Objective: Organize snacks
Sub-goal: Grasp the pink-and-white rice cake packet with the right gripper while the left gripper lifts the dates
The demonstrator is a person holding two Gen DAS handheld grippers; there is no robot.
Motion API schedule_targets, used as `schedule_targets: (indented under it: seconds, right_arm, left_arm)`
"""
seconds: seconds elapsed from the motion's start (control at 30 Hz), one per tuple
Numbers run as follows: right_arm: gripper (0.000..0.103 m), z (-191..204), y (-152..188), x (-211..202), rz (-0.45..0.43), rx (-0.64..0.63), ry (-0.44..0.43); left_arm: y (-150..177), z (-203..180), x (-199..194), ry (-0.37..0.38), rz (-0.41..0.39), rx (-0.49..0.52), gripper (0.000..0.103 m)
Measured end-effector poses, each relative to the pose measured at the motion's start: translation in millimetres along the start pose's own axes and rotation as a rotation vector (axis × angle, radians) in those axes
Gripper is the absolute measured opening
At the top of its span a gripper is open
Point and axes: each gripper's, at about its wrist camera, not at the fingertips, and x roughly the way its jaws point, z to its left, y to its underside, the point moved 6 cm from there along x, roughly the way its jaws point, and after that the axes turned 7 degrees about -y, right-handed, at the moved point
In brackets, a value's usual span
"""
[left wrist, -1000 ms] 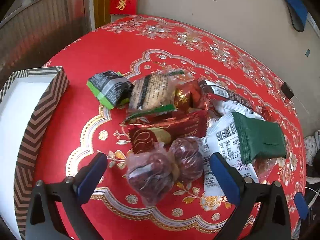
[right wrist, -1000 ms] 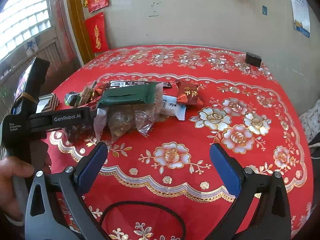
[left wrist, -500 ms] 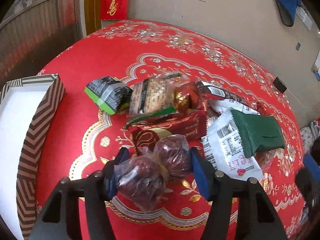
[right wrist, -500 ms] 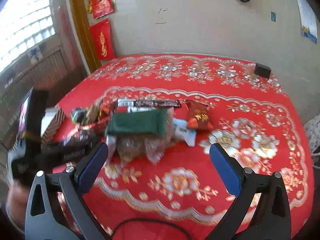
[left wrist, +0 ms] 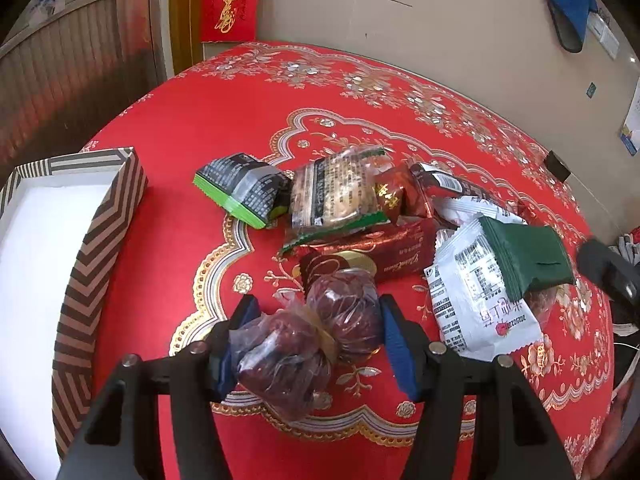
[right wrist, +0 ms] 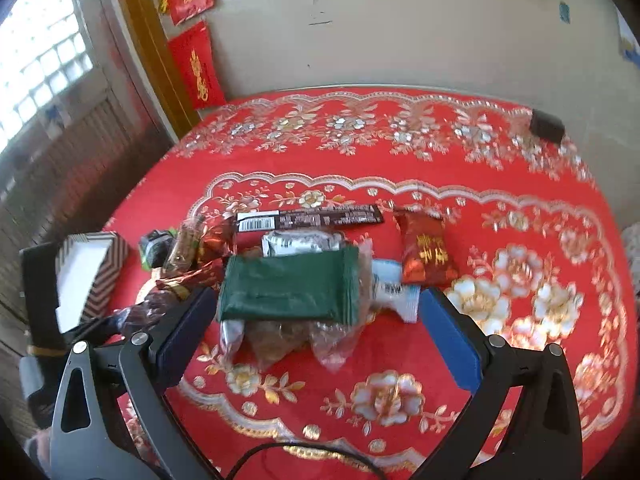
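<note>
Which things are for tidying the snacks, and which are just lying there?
For the job:
- bag of red dates, gripped by the left gripper
- green packet
- long dark bar
- red candy packet
- striped box
- right gripper, jaws open

Just lying about:
- small black block
- red wall banner

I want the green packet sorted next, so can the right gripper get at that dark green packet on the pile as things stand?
Probably yes. The dark green packet lies on top of the pile with nothing over it, and the right gripper hangs just before it, jaws wide open. The left gripper, shut on the clear bag of dates, sits off to one side.
</note>
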Motion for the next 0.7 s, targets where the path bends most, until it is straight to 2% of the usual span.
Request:
schedule_targets:
  seconds: [0.1,0.2,0.3,0.4,0.63,0.7]
  right_arm:
    - [0.103,2.0,-10.5,17.2,0.043,-0.060,0.065]
    - [0.103,3.5,-11.7,29.5,0.099,-0.124,0.093]
    - [0.103,-2.1,-13.2,17.2,0.063,-0.087,0.095]
    - [0.103,-7.7,-11.7,-0.2,0.034,0.013,0.026]
    - [0.103,4.2,6.7,-1.6,0.117,0.180,-0.170]
    - [0.103,6.6,12.5,6.0,0.148,0.228,-0.195]
  left_arm:
    - [0.5,0.5,-0.4,0.001,0.000,0.003,0.063]
    - [0.1,2.1,0.3,0.009,0.003,0.002,0.064]
    - [0.0,2.3,0.4,0.008,-0.001,0.006,0.064]
    - [0.3,1.0,-0.4,-0.007,-0.016,0.015,0.064]
    - [1.4,-0.3,-0.4,-0.010,-0.017,0.016,0.064]
    - [1.6,-1.3,-0.7,-0.012,-0.018,0.016,0.064]
